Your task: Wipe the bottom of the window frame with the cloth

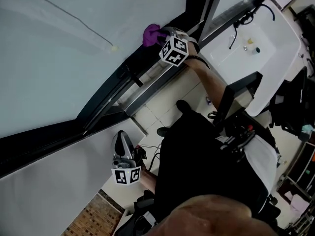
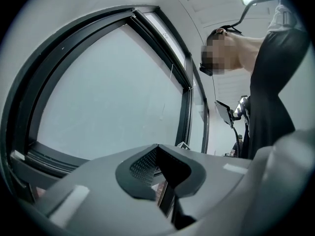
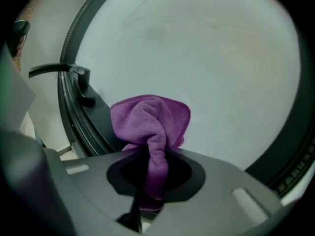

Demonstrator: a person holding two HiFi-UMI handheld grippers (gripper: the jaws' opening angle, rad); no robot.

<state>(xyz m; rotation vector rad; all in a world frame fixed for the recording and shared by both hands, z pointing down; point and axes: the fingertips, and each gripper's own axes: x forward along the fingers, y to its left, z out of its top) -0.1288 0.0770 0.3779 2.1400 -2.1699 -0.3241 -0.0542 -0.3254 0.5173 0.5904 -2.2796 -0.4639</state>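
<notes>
Head view: we see the R tongs [image 1: 161,34] up at the window frame [image 1: 110,95], clenched on the purple cloth [image 1: 151,34]. The cloth sits on the frame's dark bottom rail, right at the edge of the glass [image 1: 59,53]. The rail runs bare down-left of the cloth. The L tongs [image 1: 123,140] hang low by the white wall [image 1: 44,191], well apart from the cloth, w/ tiled floor [image 1: 162,104] to their right.

Left gripper view: the L tongs [image 2: 165,195] are closed, nothing btwn them. A big pane and its dark frame lie ahead; the person's dark clothing [image 2: 270,82] fills the right side.

Right gripper view: the cloth's tail is pinched btwn the R tongs [image 3: 147,191], and its bunched top overlaps rail and glass. A handle [image 3: 54,70] sticks out at left, apart from the cloth.
</notes>
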